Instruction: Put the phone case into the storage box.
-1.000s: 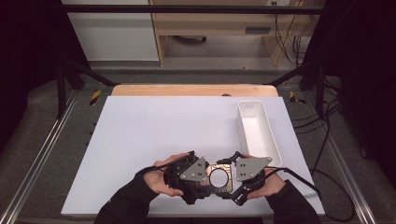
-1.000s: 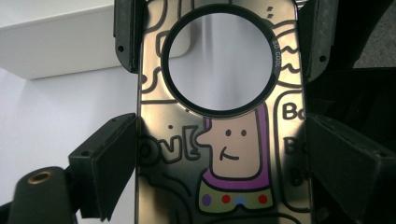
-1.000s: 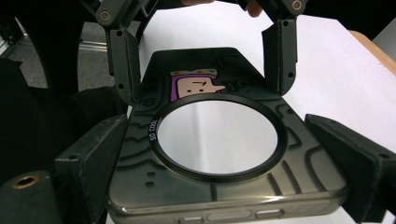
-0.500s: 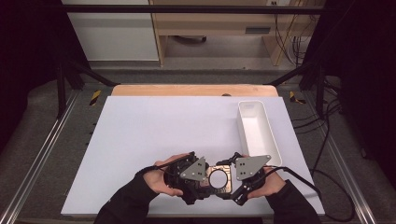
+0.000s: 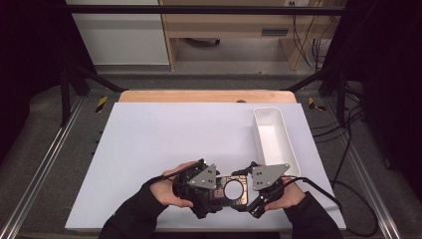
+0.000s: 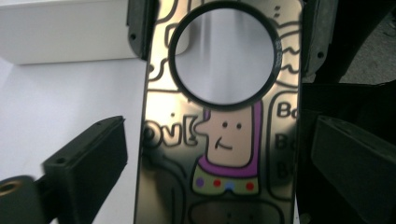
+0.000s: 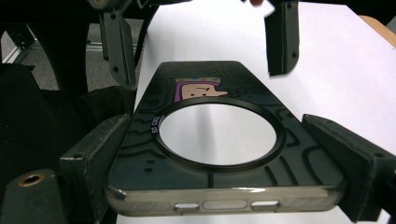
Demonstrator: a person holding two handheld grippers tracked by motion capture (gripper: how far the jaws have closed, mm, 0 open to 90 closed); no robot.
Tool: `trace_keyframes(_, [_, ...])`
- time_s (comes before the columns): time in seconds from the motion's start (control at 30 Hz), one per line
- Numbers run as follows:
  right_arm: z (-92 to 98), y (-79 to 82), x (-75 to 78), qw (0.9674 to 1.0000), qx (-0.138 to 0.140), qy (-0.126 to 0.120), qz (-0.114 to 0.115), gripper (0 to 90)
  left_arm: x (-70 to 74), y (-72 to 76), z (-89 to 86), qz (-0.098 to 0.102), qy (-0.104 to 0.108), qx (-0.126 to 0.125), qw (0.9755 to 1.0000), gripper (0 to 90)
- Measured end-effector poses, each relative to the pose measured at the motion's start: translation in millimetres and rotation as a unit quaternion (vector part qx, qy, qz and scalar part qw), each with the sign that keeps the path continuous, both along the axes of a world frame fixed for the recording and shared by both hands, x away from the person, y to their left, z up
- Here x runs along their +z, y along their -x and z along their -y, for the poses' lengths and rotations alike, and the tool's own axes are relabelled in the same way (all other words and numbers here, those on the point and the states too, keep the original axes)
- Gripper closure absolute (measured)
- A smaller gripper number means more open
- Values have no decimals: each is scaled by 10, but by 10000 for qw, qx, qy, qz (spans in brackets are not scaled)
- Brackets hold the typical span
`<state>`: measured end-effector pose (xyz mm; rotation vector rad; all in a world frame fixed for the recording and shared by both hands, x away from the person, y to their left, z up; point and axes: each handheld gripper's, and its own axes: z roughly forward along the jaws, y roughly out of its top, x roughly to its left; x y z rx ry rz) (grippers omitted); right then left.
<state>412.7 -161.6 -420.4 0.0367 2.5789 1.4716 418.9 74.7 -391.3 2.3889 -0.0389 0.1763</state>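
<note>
Your two grippers face each other low over the near edge of the white table (image 5: 164, 134), and the phone case (image 5: 232, 189) lies level between them.

Your right gripper (image 7: 224, 154) clamps one short end of the phone case (image 7: 219, 135): in the right gripper view both black jaws press flat against its long edges, just beside the button cutouts along its near rim. The case's round ring opening sits straight ahead of those jaws, and through it you see the white table beneath. The cartoon figure printed on the case lies beyond the ring, on the side towards your other gripper.

Your left gripper (image 6: 219, 154) stands wide around the opposite end of the phone case (image 6: 224, 154). Its jaws have just been opening with the case between them. In the left gripper view a strip of white table shows between one jaw and the case's edge, so that pad is clear; the other jaw stands close beside the far edge, and you cannot tell whether it touches. The case runs forward from between these jaws to where your right gripper's jaws hold it on both sides of the ring.

The white bin (image 5: 275, 137) stands beyond your right gripper (image 5: 247, 191), near but apart from it. Your left gripper (image 5: 217, 191) is well apart from the bin.
</note>
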Motion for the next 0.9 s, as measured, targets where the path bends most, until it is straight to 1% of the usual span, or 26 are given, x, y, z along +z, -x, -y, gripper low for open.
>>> trace_keyframes(0.17, [45, -8, 49, 9999, -125, 61, 13, 118, 30, -24, -101, -74, 104, 223, 9997, 0])
trace_keyframes(0.3, [79, -11, 87, 9998, -178, 133, -2, 118, 25, -48, -167, -149, 90, 385, 9991, 0])
trace_keyframes(0.4, [105, -17, 123, 9995, -210, 214, -93, 118, -4, -68, -214, -219, 59, 490, 9985, 0])
trace_keyframes(0.53, [141, -33, 160, 9989, -261, 342, -173, 118, -45, -87, -248, -264, 21, 586, 9979, 0])
trace_keyframes(0.73, [144, -49, 237, 9979, -250, 557, -212, 118, -115, -94, -273, -338, 14, 662, 9972, 0])
trace_keyframes(0.8, [133, -57, 264, 9975, -232, 627, -220, 118, -132, -88, -277, -348, 32, 666, 9972, 0])
trace_keyframes(0.9, [113, -67, 311, 9969, -211, 715, -251, 118, -160, -78, -278, -384, 1, 649, 9972, 0])
